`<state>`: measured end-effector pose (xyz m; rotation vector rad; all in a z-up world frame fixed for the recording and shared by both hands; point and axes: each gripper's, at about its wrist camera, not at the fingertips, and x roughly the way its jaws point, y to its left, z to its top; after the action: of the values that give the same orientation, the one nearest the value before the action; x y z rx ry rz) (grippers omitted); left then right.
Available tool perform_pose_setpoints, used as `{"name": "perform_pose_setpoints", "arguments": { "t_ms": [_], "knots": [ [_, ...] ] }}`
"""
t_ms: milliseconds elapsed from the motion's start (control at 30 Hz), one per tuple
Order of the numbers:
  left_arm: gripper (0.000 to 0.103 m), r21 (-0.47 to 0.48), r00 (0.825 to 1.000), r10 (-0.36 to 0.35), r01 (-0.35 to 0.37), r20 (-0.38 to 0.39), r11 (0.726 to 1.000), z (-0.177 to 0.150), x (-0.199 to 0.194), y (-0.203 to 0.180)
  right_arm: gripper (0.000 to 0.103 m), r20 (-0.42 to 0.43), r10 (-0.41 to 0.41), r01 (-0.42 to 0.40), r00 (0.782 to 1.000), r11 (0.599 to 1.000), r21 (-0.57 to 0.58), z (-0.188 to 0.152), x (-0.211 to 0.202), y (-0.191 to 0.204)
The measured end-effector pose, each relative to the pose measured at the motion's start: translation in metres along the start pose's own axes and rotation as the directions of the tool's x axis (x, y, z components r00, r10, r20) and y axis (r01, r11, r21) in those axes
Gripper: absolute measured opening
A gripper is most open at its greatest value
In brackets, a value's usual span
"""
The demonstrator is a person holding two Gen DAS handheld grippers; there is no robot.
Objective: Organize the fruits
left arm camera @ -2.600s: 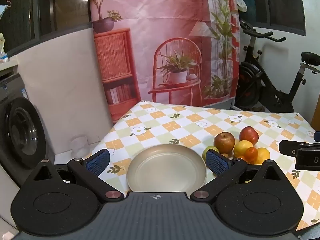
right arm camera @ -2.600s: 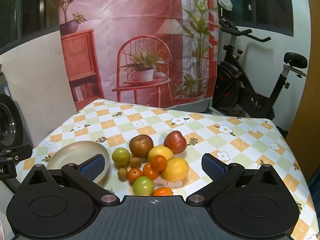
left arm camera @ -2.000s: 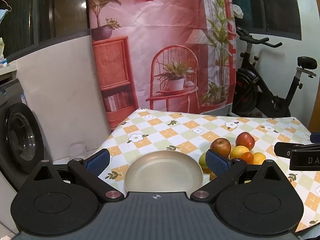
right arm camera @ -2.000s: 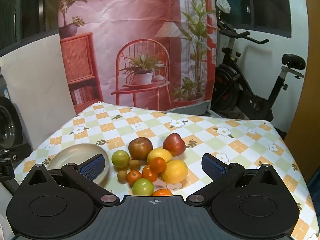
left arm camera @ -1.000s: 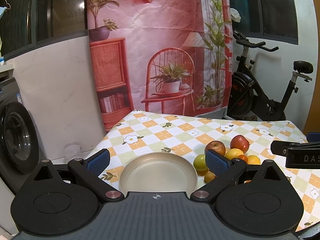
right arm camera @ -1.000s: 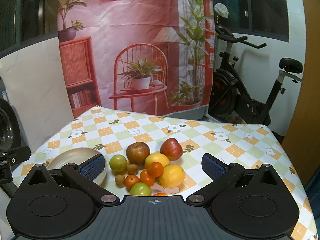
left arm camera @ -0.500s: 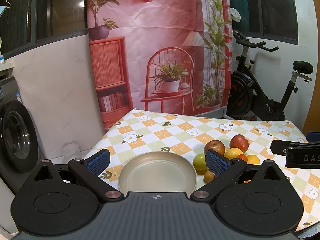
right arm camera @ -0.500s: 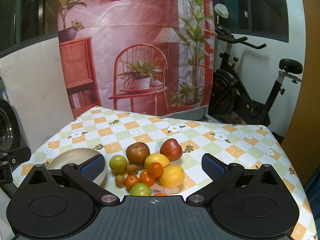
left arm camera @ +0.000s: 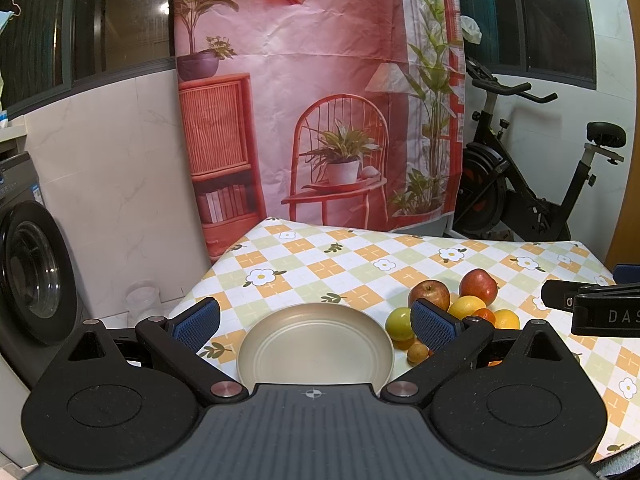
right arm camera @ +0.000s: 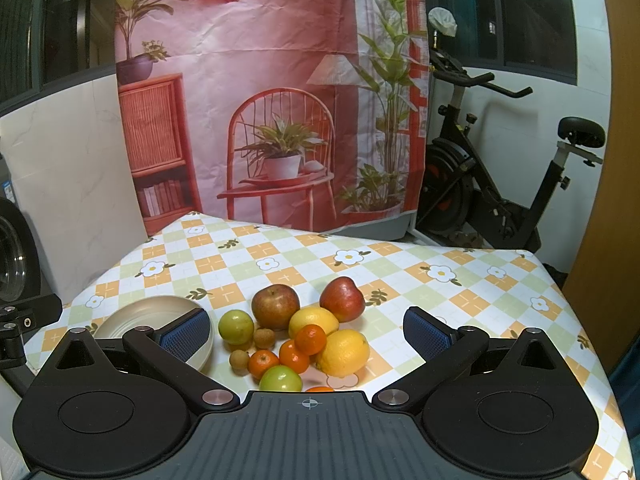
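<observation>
While both grippers hang above the near edge of the table with the checked orange, green and white floral cloth (right arm camera: 420,264), neither holds anything. The left gripper (left arm camera: 316,322) has its jaws spread wide, its blue-padded fingers framing the round, shallow cream plate (left arm camera: 316,344), which sits bare at the table's left side. The right gripper (right arm camera: 306,330) is likewise wide apart and empty, its fingers bracketing the fruit pile just beside the plate on its right.

That pile lies on the cloth in a tight cluster: 2 red apples at the back, a duller one (right arm camera: 275,306) and a brighter one (right arm camera: 342,299); a yellow lemon (right arm camera: 313,321) between them; a larger yellow citrus (right arm camera: 345,352) in front; 3 small orange tangerines (right arm camera: 298,350) touching one another; 2 green round fruits (right arm camera: 236,327); and 2 small brown fruits (right arm camera: 264,338). A black exercise bike (right arm camera: 500,200) stands behind the table, beside a pink printed backdrop (right arm camera: 260,100).
</observation>
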<state>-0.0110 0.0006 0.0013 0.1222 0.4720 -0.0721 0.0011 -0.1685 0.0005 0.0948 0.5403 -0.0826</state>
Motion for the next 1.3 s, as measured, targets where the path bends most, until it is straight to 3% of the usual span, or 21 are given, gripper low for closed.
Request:
{"name": "perform_pose_setpoints", "arguments": {
  "t_ms": [500,700,800,900,967,1133,1233,1300],
  "knots": [
    [0.102,0.000,1.000,-0.005,0.005,-0.007,1.000,0.000,0.002,0.000,0.103,0.015,-0.016,0.016,1.000,0.999,0.051,0.003,0.001,-0.014],
    [0.102,-0.026,1.000,-0.006,0.005,-0.031,1.000,-0.002,0.009,0.002,0.103,0.094,-0.037,0.025,0.995,0.991,0.134,-0.005,0.004,-0.036],
    [0.102,-0.042,0.999,-0.002,0.000,-0.042,0.999,-0.002,0.015,0.004,0.103,0.179,-0.113,0.070,0.977,0.971,0.230,-0.014,0.002,-0.057],
    [0.102,-0.041,1.000,0.004,-0.005,-0.024,0.999,-0.001,0.021,0.004,0.103,0.291,-0.162,0.063,0.943,0.944,0.324,-0.025,-0.002,-0.081],
    [0.102,-0.035,1.000,0.005,-0.005,-0.002,0.999,0.001,0.025,0.001,0.103,0.322,-0.176,0.061,0.930,0.940,0.336,-0.030,-0.001,-0.093],
    [0.102,-0.004,1.000,-0.005,0.005,0.029,1.000,0.009,0.040,-0.011,0.103,0.304,-0.150,0.059,0.941,0.956,0.288,-0.038,0.014,-0.110],
    [0.101,-0.032,0.999,-0.041,0.041,-0.011,0.999,0.020,0.057,-0.018,0.103,0.207,-0.111,0.082,0.972,0.986,0.147,-0.030,0.039,-0.105],
    [0.098,-0.067,0.997,-0.081,0.080,-0.003,0.994,0.025,0.066,-0.022,0.103,0.193,-0.110,0.100,0.975,0.993,0.061,-0.030,0.050,-0.099]
  ]
}}
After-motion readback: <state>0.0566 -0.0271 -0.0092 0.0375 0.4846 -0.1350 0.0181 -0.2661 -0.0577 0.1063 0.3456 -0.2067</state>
